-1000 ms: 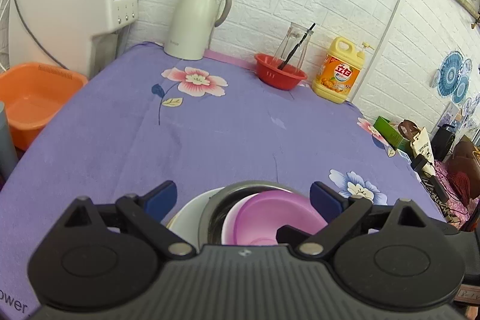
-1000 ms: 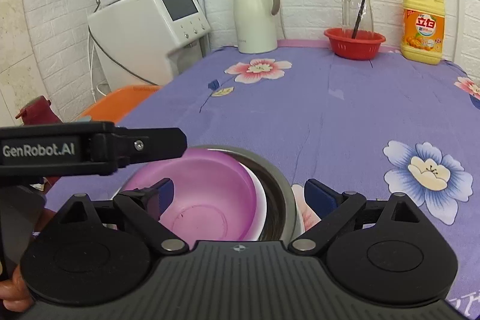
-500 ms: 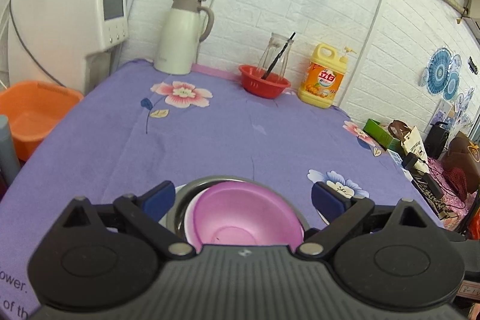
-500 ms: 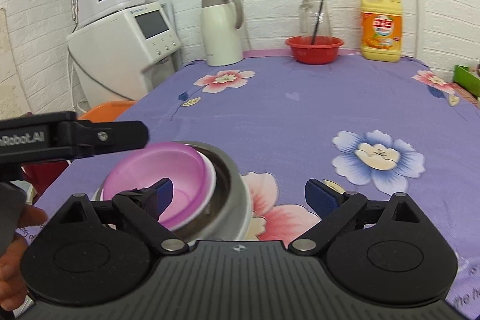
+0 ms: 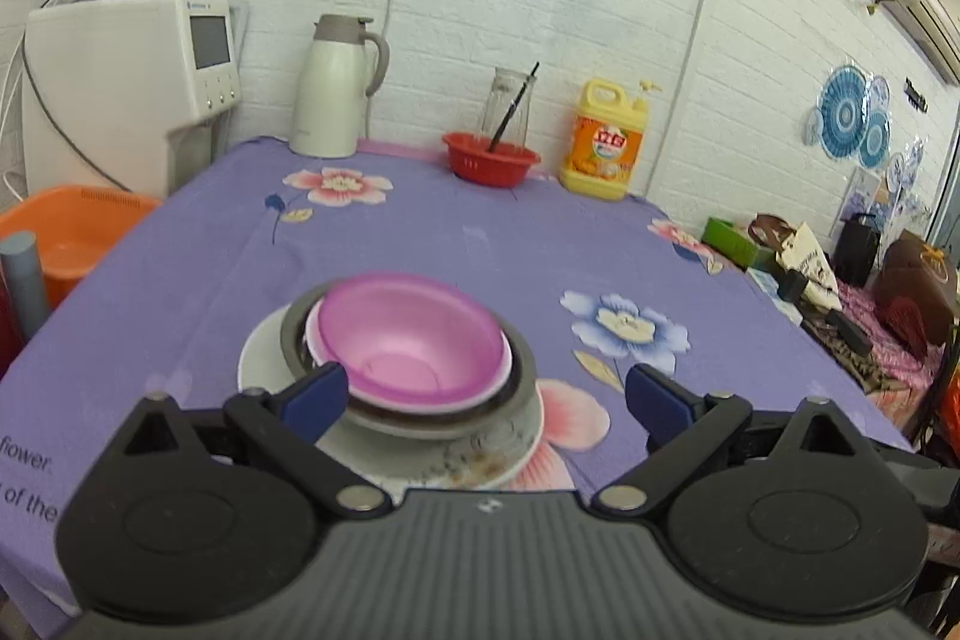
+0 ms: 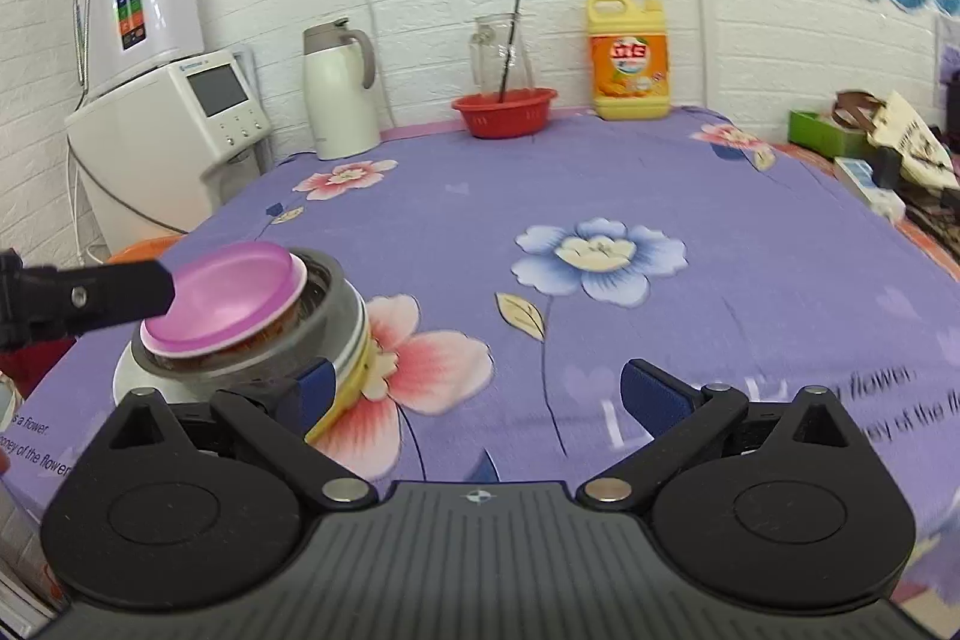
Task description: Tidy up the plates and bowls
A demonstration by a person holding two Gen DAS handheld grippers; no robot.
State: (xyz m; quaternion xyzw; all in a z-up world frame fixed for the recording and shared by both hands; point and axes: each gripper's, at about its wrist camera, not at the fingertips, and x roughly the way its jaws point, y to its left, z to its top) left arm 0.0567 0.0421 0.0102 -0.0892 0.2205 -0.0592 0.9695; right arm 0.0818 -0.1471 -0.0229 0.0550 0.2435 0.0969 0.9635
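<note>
Two sets of tongs, left tongs (image 5: 487, 395) and right tongs (image 6: 477, 393), both spread wide and empty. Pink bowl (image 5: 414, 337) nests in steel bowl (image 5: 521, 367) on white plate (image 5: 264, 349), near front-left of the surface (image 6: 660, 196). Judgement: stack looks finished; withdraw clear without knocking the rim. Red basket (image 5: 491, 158), detergent bottle (image 5: 605, 142) and thermos (image 5: 333, 88) well apart at the back; nothing obstructs.

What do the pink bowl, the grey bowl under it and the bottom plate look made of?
Pink bowl: likely plastic, by its matte, slightly translucent, uniform colour. Grey bowl: probably stainless steel, by its brushed metallic sheen. Plate: seemingly glazed ceramic, white and glossy, stained with residue.
</note>
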